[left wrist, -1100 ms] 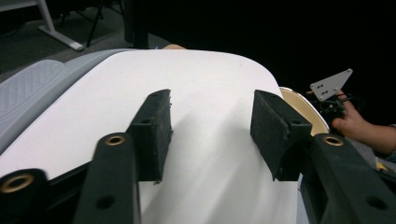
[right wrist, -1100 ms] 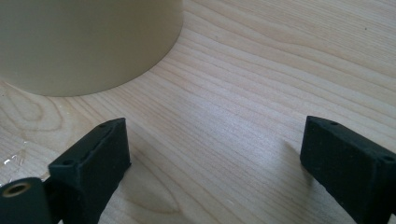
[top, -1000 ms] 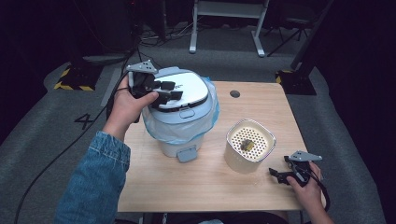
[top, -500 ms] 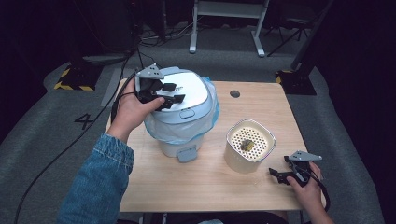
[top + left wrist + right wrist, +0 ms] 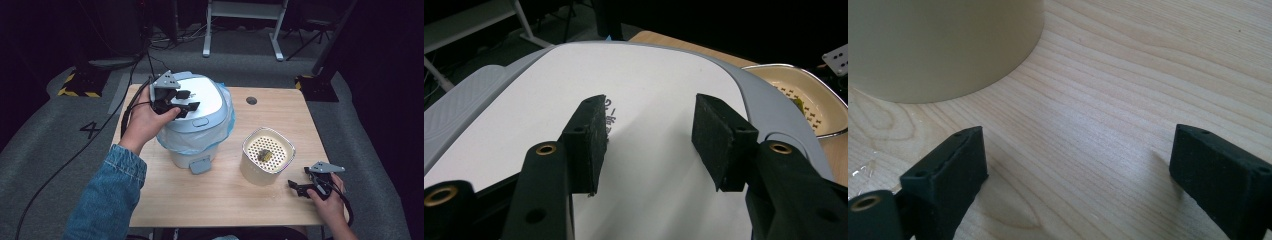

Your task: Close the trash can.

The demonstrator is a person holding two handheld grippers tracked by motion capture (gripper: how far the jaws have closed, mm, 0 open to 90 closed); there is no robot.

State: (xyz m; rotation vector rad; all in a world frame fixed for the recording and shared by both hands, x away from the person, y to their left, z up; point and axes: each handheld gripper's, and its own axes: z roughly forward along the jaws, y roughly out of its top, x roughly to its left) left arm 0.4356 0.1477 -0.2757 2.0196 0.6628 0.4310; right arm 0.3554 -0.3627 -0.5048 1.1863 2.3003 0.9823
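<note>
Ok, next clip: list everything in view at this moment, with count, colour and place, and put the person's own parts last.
table: 1, light wood, centre of the high view.
bin: 1, pale blue-grey with a white lid and a blue liner at its rim, left half of the table.
strainer tub: 1, cream, perforated insert with a small dark-yellow bit lying on it, right of the bin.
round hole: 1, dark, far edge of the table.
white frame: 1, on the floor beyond the table.
left gripper: 1, black, open, over the bin lid's left part; contact cannot be told.
right gripper: 1, black, open, low at the table's near right corner, beside the tub.
sleeve: 1, blue denim, left forearm.
</note>
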